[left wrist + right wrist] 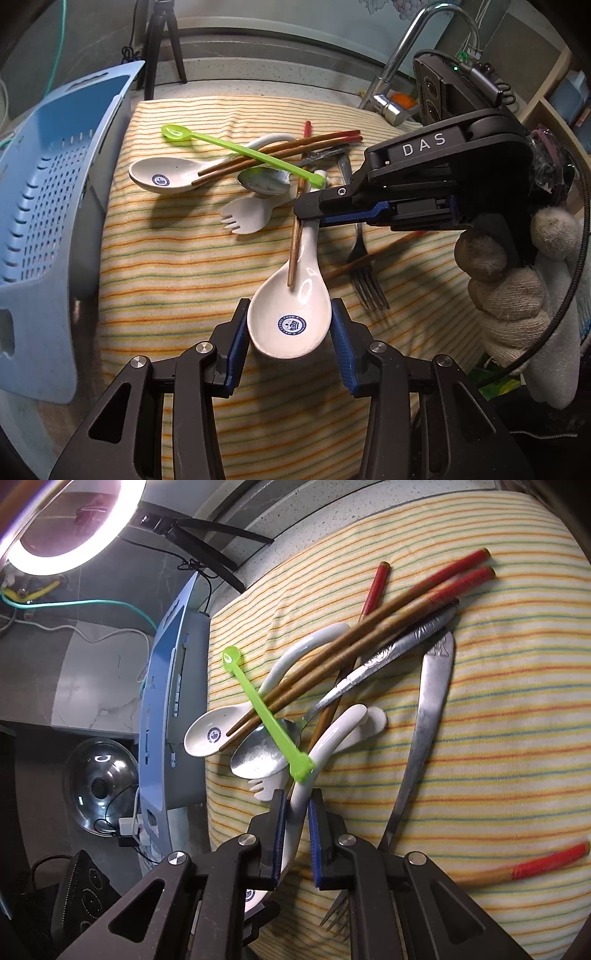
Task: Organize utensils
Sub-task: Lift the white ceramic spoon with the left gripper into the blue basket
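A pile of utensils lies on a striped cloth (177, 280). My left gripper (290, 325) is shut on the bowl of a white ceramic spoon (291, 317) with a blue logo. My right gripper (297, 812) closes around that spoon's handle (325, 746); it also shows from the side in the left wrist view (306, 216). A brown chopstick (295, 240) lies across the spoon. Behind are a second white spoon (162, 177), a green plastic spoon (236, 147), a metal spoon (262, 181), a white spork (243, 218), red-tipped chopsticks (288, 151) and a metal fork (362, 266).
A blue perforated basket (48, 206) stands at the cloth's left edge. A faucet (402, 55) and a tripod (162, 44) stand at the back. A loose red-tipped chopstick (524, 866) lies at the cloth's right. A ring light (70, 524) and a pot lid (99, 786) are off the counter.
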`<state>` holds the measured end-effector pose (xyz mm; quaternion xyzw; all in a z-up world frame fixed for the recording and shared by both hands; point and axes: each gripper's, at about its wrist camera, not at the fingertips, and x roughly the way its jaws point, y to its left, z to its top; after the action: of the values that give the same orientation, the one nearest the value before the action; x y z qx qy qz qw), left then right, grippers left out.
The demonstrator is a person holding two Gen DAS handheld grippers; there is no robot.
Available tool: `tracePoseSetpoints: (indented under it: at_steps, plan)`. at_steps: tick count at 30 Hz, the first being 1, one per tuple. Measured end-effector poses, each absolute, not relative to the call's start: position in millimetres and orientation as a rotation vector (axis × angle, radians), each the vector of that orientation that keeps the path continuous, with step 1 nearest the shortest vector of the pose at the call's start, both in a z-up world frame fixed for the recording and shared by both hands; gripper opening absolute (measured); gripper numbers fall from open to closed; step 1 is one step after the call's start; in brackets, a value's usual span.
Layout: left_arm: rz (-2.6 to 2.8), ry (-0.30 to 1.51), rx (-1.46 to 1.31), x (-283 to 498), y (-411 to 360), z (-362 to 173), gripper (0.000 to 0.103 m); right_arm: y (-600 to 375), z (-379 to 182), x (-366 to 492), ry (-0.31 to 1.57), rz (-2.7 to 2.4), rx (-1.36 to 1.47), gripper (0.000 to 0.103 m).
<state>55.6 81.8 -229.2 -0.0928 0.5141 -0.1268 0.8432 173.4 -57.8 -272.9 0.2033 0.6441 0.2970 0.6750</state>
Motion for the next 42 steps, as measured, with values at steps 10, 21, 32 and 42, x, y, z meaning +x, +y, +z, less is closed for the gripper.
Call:
tracePoseSetpoints:
  at_steps: [10, 21, 32, 42]
  plan:
    - [-0.274, 1.088, -0.238, 26.2, 78.6, -224.0, 0.040, -60.1, -273.6, 152.2, 1.471, 0.687, 0.478, 0.010]
    - [-0.236, 1.017, -0.280, -3.7, 98.9, -197.2, 0.040, -36.7, -241.6, 133.8, 1.424, 0.768, 0.433, 0.010]
    - [-0.107, 0.887, -0.291, 15.4, 163.3, -166.9, 0.040, 44.1, -188.0, 152.4, 1.314, 0.907, 0.320, 0.009]
    - [0.017, 0.888, -0.346, 37.1, 222.7, -185.3, 0.040, 123.4, -190.6, 171.0, 1.307, 0.938, 0.180, 0.009]
